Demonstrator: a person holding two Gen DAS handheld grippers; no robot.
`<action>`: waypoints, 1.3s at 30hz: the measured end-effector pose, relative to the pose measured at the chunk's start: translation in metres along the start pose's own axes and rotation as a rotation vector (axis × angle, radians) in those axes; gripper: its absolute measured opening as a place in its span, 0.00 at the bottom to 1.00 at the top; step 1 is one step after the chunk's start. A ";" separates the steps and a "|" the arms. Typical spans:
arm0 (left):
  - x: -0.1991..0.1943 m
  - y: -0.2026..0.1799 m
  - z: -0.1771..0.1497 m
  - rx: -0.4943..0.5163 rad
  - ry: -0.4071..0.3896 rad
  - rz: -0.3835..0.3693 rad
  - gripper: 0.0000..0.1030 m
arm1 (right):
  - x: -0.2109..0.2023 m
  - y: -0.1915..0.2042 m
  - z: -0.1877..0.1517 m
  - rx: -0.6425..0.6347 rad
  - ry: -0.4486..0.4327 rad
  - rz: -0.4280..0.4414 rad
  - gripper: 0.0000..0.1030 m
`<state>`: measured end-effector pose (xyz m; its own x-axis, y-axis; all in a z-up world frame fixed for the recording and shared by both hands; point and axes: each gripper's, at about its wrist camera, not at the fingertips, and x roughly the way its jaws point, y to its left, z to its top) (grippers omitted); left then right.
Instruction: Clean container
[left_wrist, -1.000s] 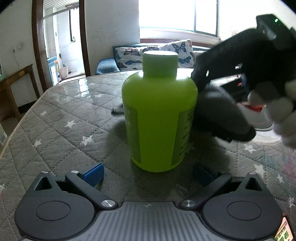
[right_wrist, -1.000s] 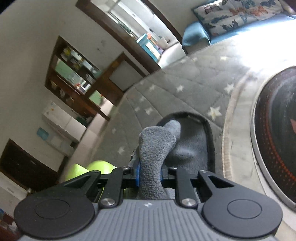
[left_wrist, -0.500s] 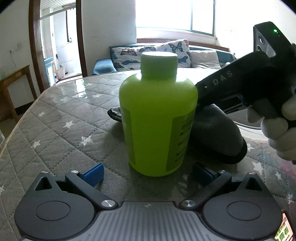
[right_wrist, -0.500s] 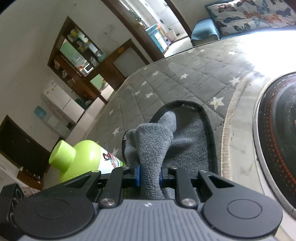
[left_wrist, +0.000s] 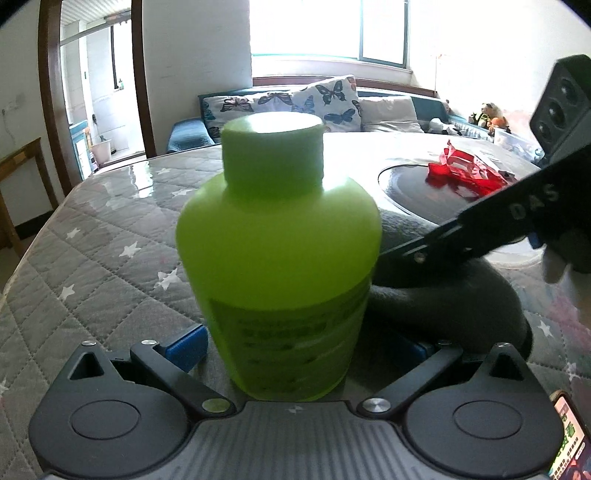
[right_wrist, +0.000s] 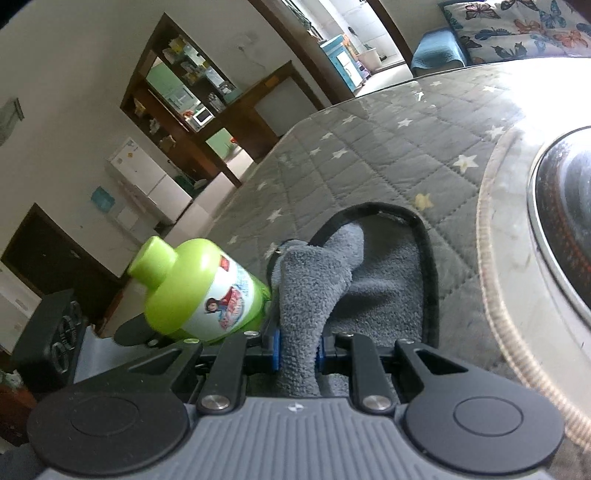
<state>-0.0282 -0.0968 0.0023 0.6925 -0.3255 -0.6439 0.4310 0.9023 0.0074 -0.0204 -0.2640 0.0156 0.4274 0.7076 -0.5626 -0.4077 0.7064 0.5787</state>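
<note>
The green bottle (left_wrist: 279, 254) stands upright, cap (left_wrist: 273, 153) on, on the quilted star-patterned table (left_wrist: 110, 236), towards its near edge in the left wrist view. It sits between the spread fingers of the left tool (left_wrist: 295, 341). The blue pads (left_wrist: 184, 345) flank the bottle's base; the left pad shows a gap, the right pad is largely hidden behind the bottle, so contact cannot be confirmed. The left tool is judged released, not yet clamped.

The right tool (right_wrist: 298, 350) is clenched on a grey cloth (right_wrist: 310, 295), a fold of which stands up between its pads while the rest lies on the table. In the right wrist view the cloth lies just beside the bottle's printed label (right_wrist: 227, 310); whether it touches the plastic is hard to tell at this angle. In the left view the right tool's black body (left_wrist: 517, 218) comes in from the right, with the cloth bunched against the bottle's lower right side.

A dark round plate (left_wrist: 413, 188) with a red wrapper (left_wrist: 465, 171) lies towards the table's far right.

Step in hand, by judgement: bringing cloth to bottle for wiping, with the bottle being braced. The next move calls for the left tool to close firmly on the bottle's lower body so that it cannot tip or turn, then the cloth pressed against the wall and drawn across it.
</note>
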 end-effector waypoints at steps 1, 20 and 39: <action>0.001 0.000 0.001 0.002 0.000 -0.004 1.00 | -0.003 0.001 -0.001 0.000 -0.004 0.005 0.17; 0.014 0.002 0.014 -0.005 -0.007 -0.002 1.00 | -0.007 0.008 0.021 0.056 -0.079 0.062 0.17; 0.021 0.010 0.017 0.015 -0.006 -0.021 1.00 | 0.031 -0.011 0.026 0.049 -0.024 0.045 0.17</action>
<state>0.0005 -0.0992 0.0022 0.6870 -0.3459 -0.6391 0.4537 0.8911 0.0054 0.0181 -0.2498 0.0067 0.4289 0.7376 -0.5216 -0.3873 0.6717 0.6315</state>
